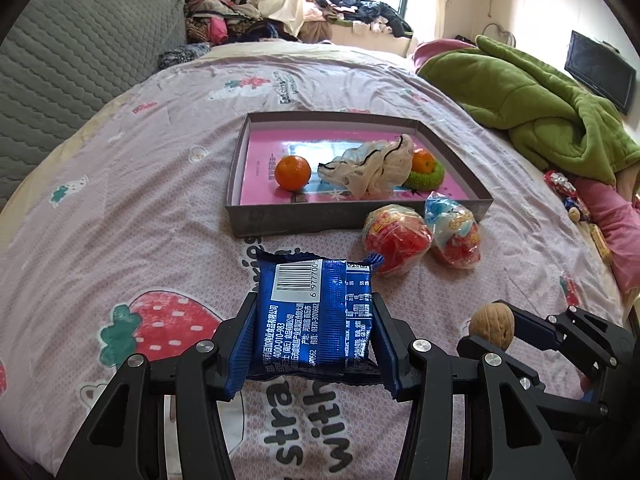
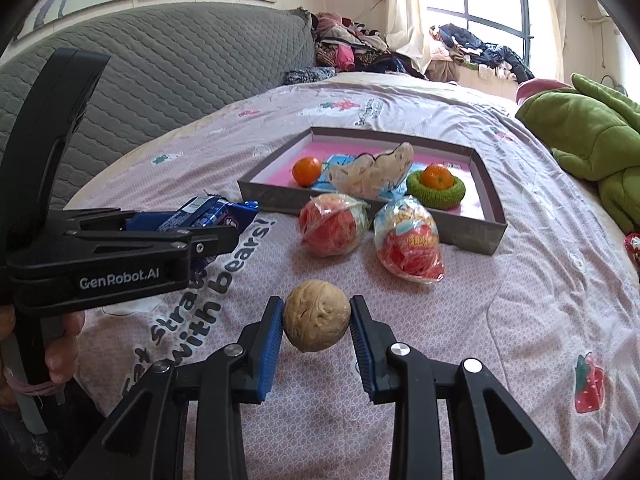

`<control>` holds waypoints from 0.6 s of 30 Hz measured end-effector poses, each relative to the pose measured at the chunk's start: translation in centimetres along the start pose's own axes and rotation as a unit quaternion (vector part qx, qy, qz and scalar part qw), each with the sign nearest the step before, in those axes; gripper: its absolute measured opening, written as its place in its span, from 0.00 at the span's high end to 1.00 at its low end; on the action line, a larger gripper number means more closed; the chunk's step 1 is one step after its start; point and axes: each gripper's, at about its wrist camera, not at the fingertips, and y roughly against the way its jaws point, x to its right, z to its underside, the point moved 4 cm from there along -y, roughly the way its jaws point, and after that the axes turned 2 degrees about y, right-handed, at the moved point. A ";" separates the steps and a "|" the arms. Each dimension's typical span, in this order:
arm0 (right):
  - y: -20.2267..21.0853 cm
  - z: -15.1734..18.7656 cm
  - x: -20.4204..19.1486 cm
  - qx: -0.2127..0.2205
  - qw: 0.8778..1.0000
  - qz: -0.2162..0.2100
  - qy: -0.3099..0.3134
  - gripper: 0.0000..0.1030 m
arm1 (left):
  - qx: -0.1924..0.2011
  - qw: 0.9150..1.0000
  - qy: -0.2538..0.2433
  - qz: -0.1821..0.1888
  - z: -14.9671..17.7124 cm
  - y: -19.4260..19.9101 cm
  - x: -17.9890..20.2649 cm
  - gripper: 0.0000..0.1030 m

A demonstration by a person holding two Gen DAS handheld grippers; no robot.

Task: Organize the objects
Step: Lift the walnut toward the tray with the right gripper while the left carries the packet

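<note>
1. Two snack bags (image 2: 332, 224) (image 2: 408, 238) are sitting against the box (image 2: 476, 232) front wall at 12 o'clock, blocking that approach.
2. Bedspread (image 1: 120, 184) at 10 o'clock is lying open beside the box.

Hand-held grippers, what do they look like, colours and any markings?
Both are black plastic with silver pivot bolts and ribbed blue pads. The left hand-held gripper reads GenRobot.AI in white on its side; the right hand-held gripper shows no marking.
</note>
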 end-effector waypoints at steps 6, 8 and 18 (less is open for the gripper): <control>1.2 -0.7 0.3 0.019 1.000 -0.002 -0.002 0.67 | 0.015 1.000 0.000 -0.004 -0.2 1.5 0.6 0.48; 1.6 -1.0 0.5 0.027 1.000 0.000 -0.001 0.67 | 0.022 1.000 -0.001 -0.007 -0.4 2.0 0.8 0.48; 3.5 -3.0 1.4 0.059 0.998 0.006 -0.004 0.67 | 0.054 0.998 -0.003 -0.010 -1.4 4.3 1.6 0.48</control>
